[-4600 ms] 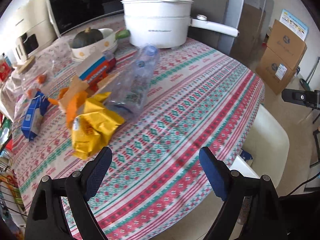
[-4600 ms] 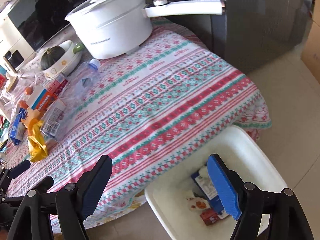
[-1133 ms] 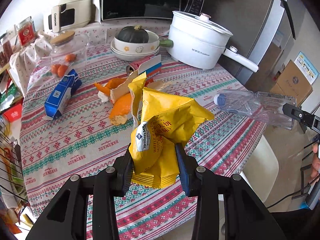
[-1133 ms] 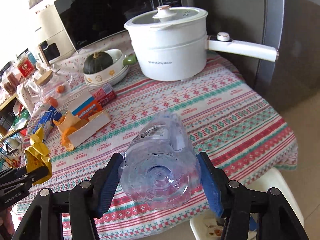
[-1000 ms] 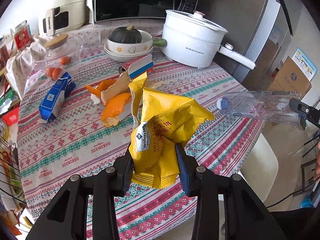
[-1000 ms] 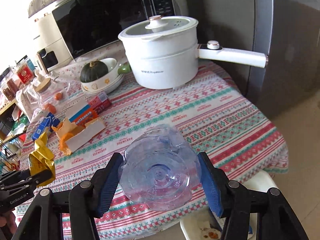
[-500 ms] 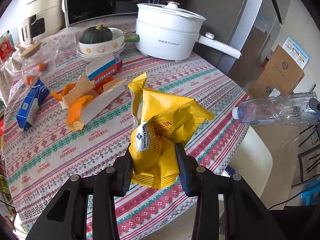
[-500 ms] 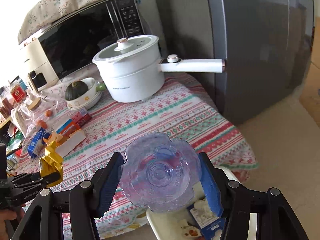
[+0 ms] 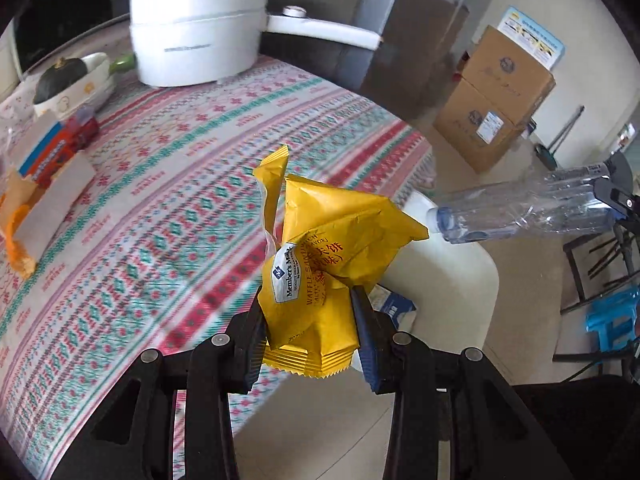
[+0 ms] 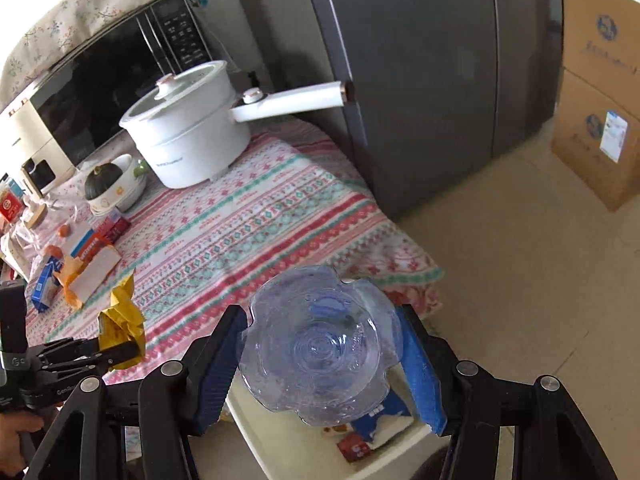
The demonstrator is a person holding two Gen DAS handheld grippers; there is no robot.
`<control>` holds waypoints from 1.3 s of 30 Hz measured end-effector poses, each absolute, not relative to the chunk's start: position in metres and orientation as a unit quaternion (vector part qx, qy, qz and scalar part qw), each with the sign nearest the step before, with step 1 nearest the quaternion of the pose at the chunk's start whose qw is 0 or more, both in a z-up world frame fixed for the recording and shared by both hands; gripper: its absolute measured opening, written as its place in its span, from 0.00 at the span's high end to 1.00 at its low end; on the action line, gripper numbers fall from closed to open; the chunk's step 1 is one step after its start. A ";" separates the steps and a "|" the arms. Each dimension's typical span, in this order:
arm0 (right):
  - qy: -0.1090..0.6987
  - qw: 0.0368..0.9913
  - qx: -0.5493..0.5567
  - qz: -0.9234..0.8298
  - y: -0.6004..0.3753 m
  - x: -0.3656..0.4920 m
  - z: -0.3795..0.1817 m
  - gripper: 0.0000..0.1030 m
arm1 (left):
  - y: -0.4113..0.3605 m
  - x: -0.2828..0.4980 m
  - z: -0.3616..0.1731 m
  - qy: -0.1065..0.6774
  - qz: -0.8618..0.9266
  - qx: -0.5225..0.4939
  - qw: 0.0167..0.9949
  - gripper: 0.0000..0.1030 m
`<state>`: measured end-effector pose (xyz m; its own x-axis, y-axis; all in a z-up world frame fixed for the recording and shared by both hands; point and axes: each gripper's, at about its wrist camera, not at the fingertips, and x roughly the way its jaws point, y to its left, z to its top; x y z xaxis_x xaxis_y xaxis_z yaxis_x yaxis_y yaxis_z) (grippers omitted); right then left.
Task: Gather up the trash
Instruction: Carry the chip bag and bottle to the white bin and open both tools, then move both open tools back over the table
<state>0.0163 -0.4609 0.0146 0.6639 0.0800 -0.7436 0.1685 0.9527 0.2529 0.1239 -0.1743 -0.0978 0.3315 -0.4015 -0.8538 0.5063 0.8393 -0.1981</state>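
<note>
Both views are lit by soft daylight, bright and even, with no hard shadows. In the left wrist view the patterned tabletop [image 9: 192,184] is smeared by motion blur, worst at lower left, and the white pot [image 9: 196,28] at the top is also soft, while the yellow wrapper [image 9: 320,264] held close to the lens stays sharp enough to read its print. In the right wrist view the upper left corner is blown out to white, and the grey fridge [image 10: 420,80] carries a dull sheen. The clear bottle [image 10: 320,344] shows small glints. Fisheye bending curves all straight edges, and dark vignetting fills the frame corners.
</note>
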 end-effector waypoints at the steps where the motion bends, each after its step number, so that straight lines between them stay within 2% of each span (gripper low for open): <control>1: 0.417 0.896 0.152 -0.026 -0.464 0.016 0.009 0.37 | -0.185 0.120 -0.101 0.508 -0.288 0.063 0.809 0.60; 10: 0.489 0.856 0.165 -0.040 -0.489 0.014 -0.048 0.37 | -0.261 0.092 -0.144 0.526 -0.342 0.139 0.767 0.60; 18: 0.512 0.843 0.158 -0.045 -0.498 0.014 -0.065 0.37 | -0.274 0.093 -0.171 0.535 -0.347 0.162 0.754 0.58; 21: 0.513 0.841 0.164 -0.047 -0.500 0.016 -0.065 0.37 | -0.271 0.096 -0.169 0.538 -0.354 0.168 0.747 0.49; 23: 0.514 0.840 0.168 -0.049 -0.502 0.018 -0.063 0.37 | -0.262 0.096 -0.162 0.529 -0.343 0.172 0.757 0.32; 25: 0.514 0.839 0.169 -0.052 -0.502 0.020 -0.063 0.37 | -0.250 0.097 -0.153 0.524 -0.333 0.166 0.766 0.24; 29: 0.517 0.840 0.159 -0.051 -0.498 0.023 -0.064 0.37 | -0.219 0.099 -0.132 0.514 -0.310 0.151 0.786 0.12; 39: 0.543 0.821 0.154 -0.079 -0.484 0.041 -0.078 0.35 | -0.123 0.102 -0.089 0.489 -0.264 0.138 0.820 0.05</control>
